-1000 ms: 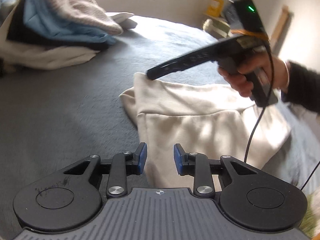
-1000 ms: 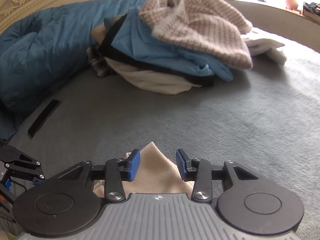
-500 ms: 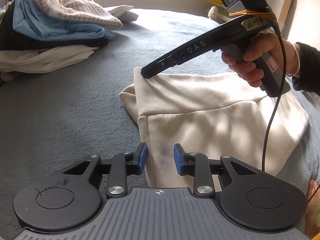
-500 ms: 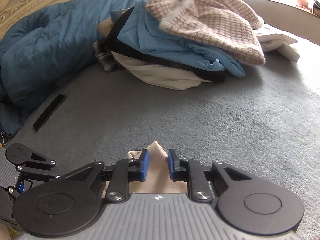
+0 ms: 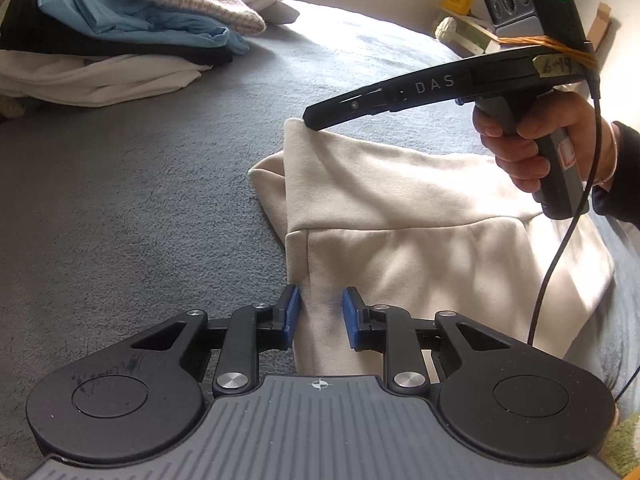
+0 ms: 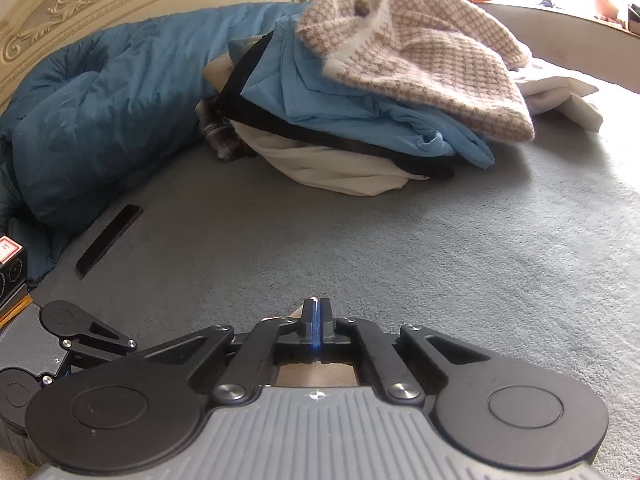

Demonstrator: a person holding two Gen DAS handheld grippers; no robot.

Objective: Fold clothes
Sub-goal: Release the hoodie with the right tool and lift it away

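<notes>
Both grippers at the edge of a cream garment (image 5: 400, 216) spread on the grey bed (image 5: 120, 208).

The right gripper (image 6: 317, 322) has just closed, its pads pinched tight at the garment's far corner, the cloth mostly hidden beneath it. The left gripper (image 5: 318, 314) stands narrowly apart astride the near fold; whether its pads press the cloth is hard to tell. A clothes pile (image 6: 360, 100) sits well apart.

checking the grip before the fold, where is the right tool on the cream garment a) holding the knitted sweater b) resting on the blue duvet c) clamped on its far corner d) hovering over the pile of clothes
c: in the left wrist view the right tool has its tip on the far corner of the cream garment, and its own view shows the pads closed together over cream fabric.
</notes>
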